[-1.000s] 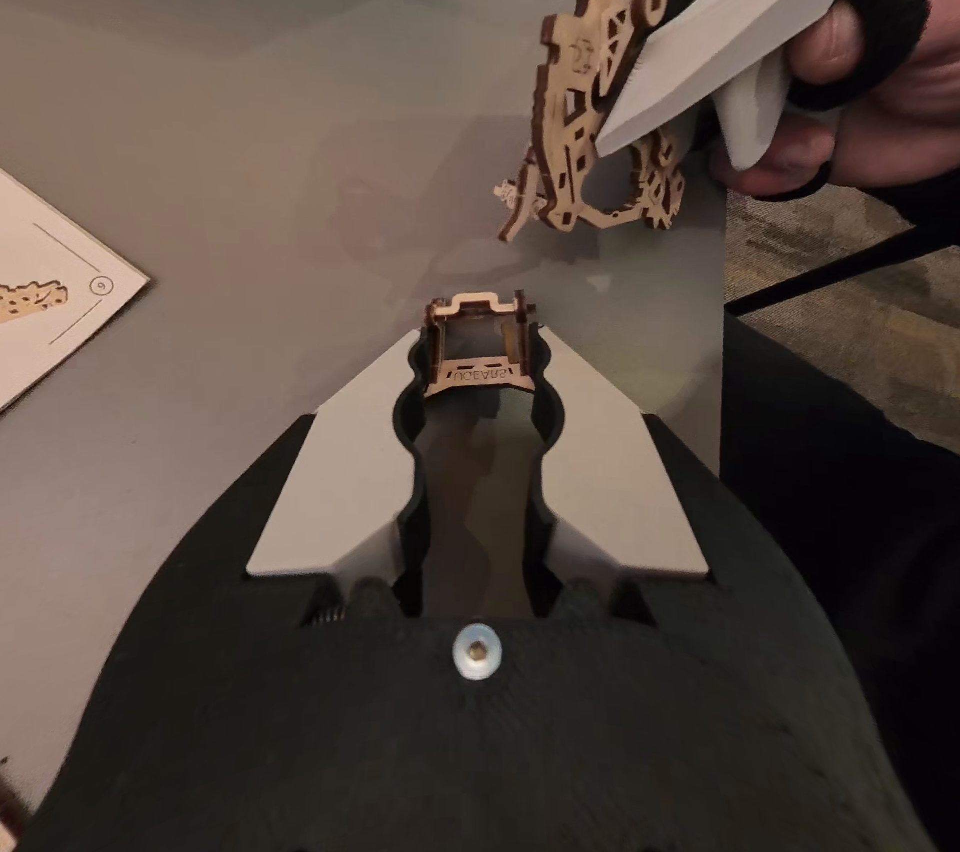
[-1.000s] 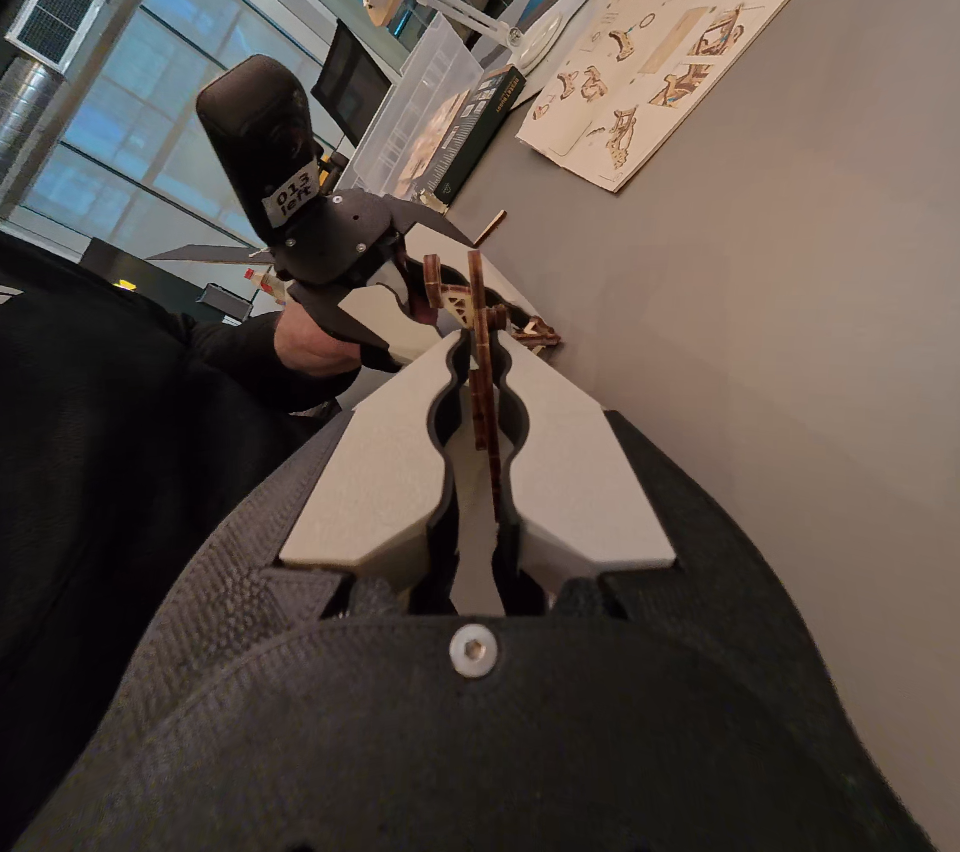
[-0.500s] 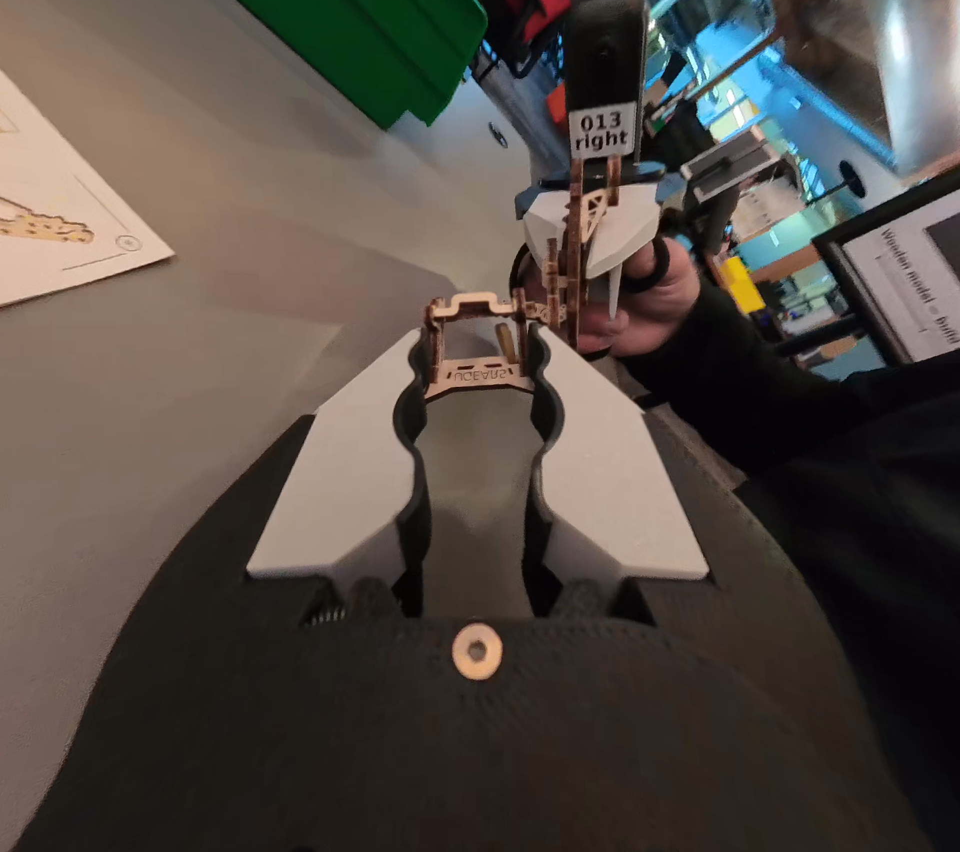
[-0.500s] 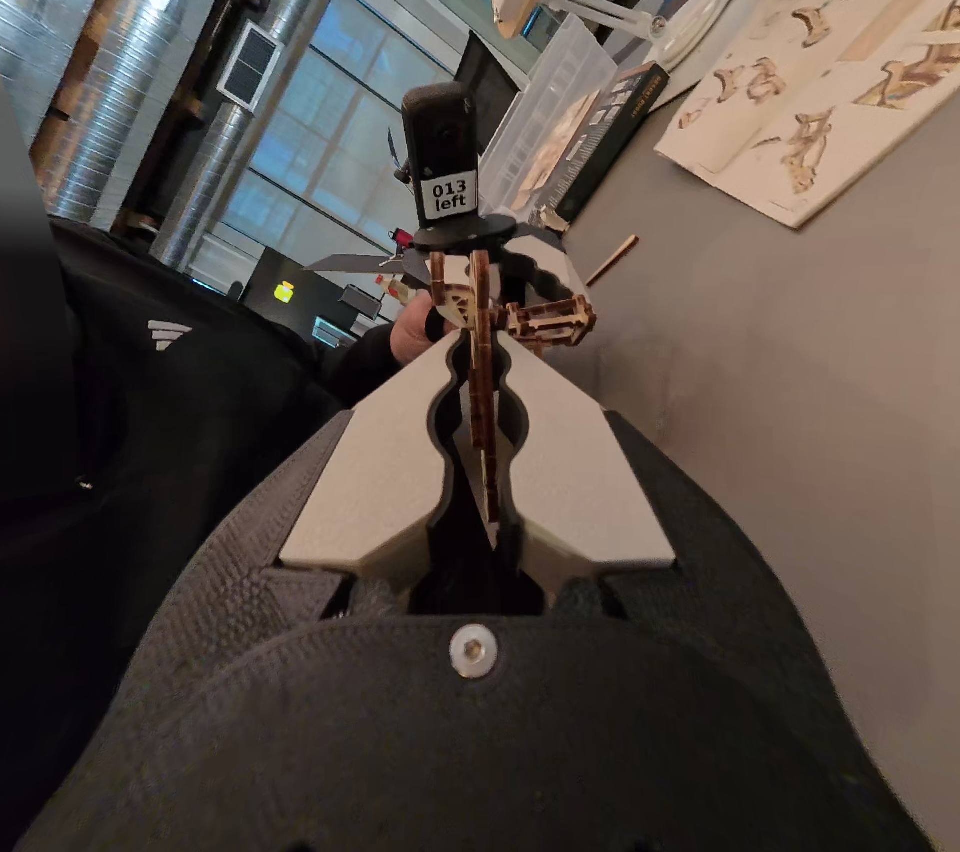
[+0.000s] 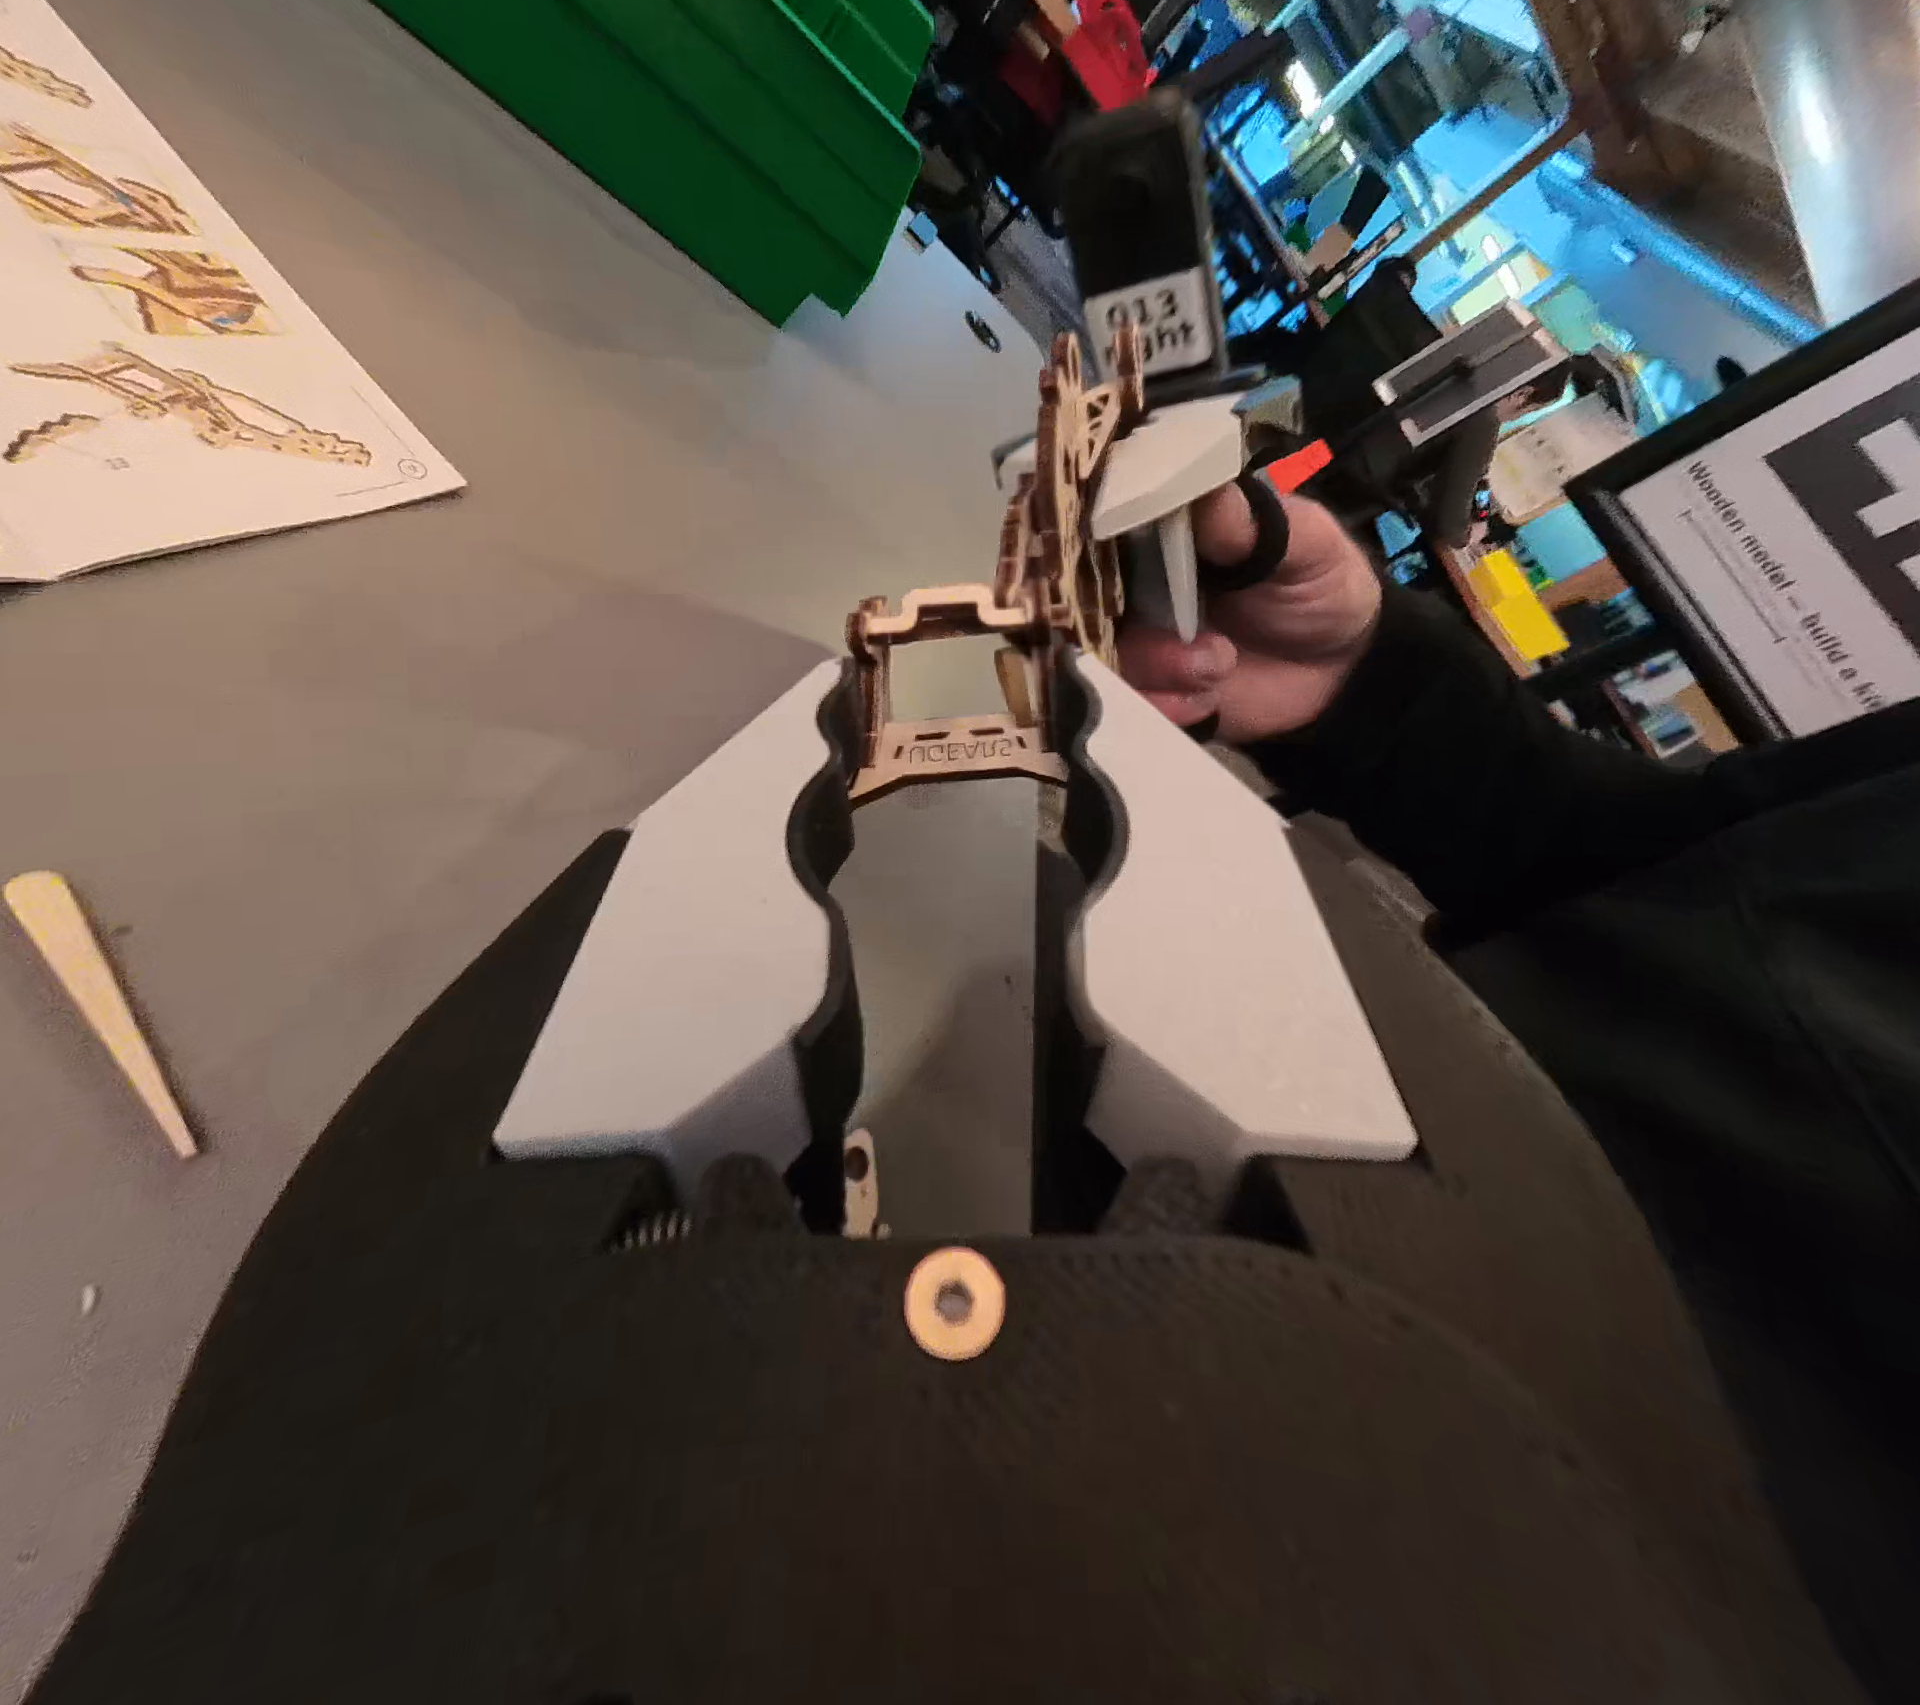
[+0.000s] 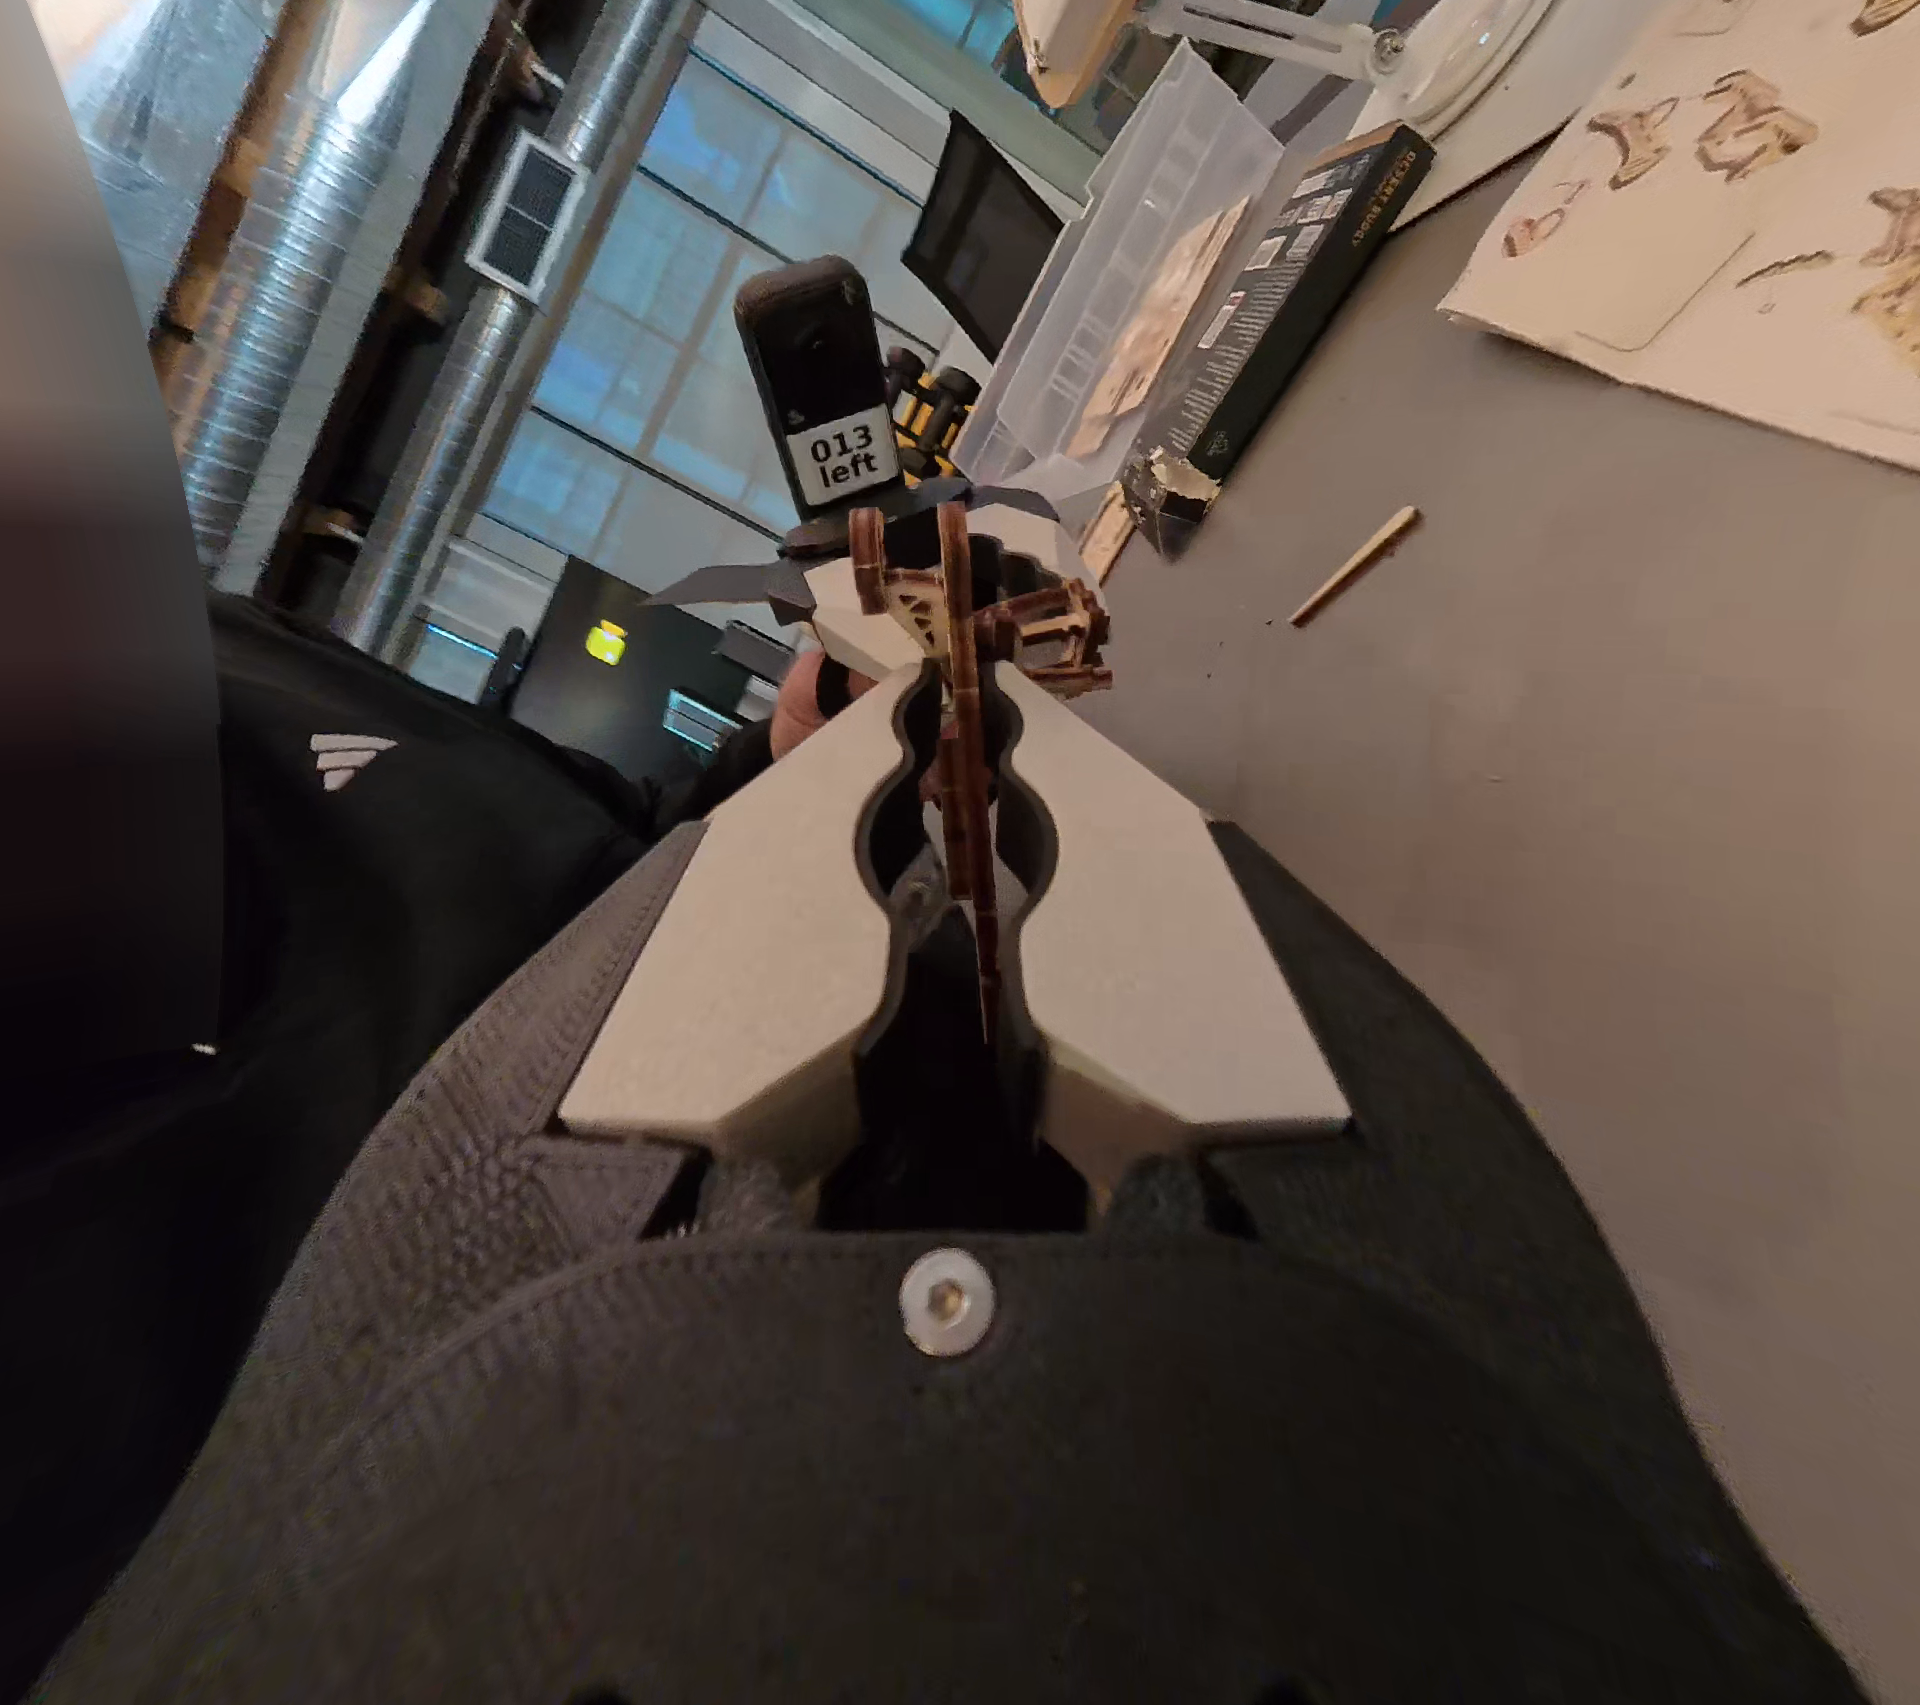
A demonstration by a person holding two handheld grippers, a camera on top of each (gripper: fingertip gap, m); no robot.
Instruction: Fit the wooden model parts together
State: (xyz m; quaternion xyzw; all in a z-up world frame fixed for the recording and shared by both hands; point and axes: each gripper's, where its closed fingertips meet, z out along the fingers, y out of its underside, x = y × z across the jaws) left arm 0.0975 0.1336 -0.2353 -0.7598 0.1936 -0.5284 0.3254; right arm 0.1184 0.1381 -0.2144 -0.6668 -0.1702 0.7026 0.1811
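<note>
My left gripper [image 5: 956, 689] is shut on a small box-shaped wooden frame [image 5: 951, 679], held at the fingertips above the grey table [image 5: 436, 720]. My right gripper [image 6: 961, 679] is shut on a flat cut-out wooden panel [image 6: 961, 772], held edge-on. In the left wrist view the panel [image 5: 1065, 502] stands upright against the right side of the frame, touching it. In the right wrist view the frame [image 6: 1055, 632] sticks out to the right of the panel, with the left gripper behind it. Both grippers face each other just above the table.
An instruction sheet [image 5: 156, 305] lies at the left and a wooden wedge stick [image 5: 99, 1001] near it. Green bins [image 5: 582, 24] stand behind. A thin wooden stick [image 6: 1351, 564], a dark box [image 6: 1299, 305], a clear tray [image 6: 1132, 232] and the sheet [image 6: 1714, 201] lie farther on the table. The grippers are tip to tip, or close to it.
Both grippers tilted up from looking down at the table to facing each other. The panel came in from the upper right to meet the frame's right side.
</note>
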